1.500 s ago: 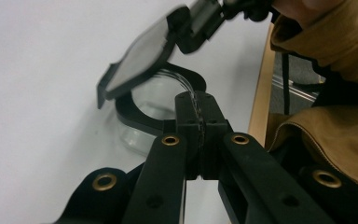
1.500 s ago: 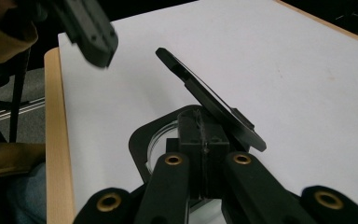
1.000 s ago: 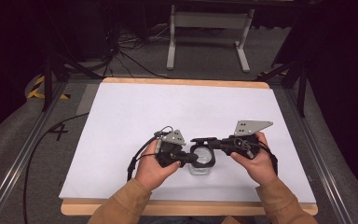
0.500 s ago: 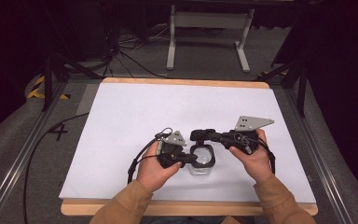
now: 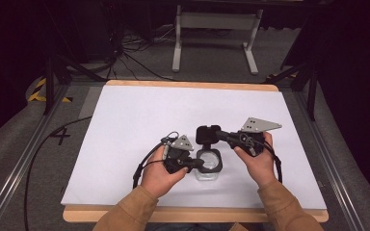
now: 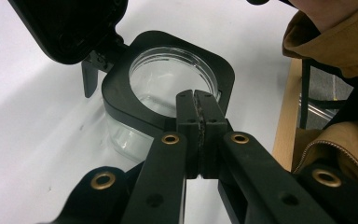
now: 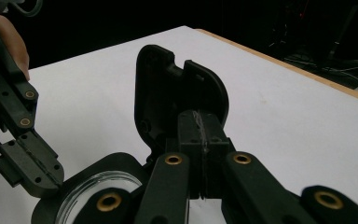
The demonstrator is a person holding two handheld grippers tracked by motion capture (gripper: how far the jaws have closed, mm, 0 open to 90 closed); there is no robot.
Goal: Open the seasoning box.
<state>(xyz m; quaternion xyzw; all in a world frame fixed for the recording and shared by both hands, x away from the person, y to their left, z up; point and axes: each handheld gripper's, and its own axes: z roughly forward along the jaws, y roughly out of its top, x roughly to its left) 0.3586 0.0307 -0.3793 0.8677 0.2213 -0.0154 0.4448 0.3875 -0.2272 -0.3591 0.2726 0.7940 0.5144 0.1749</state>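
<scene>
Left gripper [image 6: 196, 100]: jaws pressed together on the black rim collar [image 6: 121, 95] of a clear glass jar [image 5: 208, 166], pinching its near edge. Right gripper [image 7: 200, 122]: jaws closed on the edge of the hinged black lid [image 7: 177, 88], which stands swung up, roughly upright, off the jar mouth. Jar sits on the white table sheet [image 5: 135, 115], near the front edge, between the person's two hands; left hand [image 5: 160, 174] and right hand [image 5: 256, 161] flank it closely. Mouth open; the inside looks empty, though the glass is hard to read. Judgement: glass body rigid, smooth, likely slippery and breakable, moderately heavy for its size, so a grip on bare glass would be poor. Plastic collar and lid are the stiff, matte parts worth holding. Hinge seems the weak point; twisting the lid sideways could strain it or tip the jar.
</scene>
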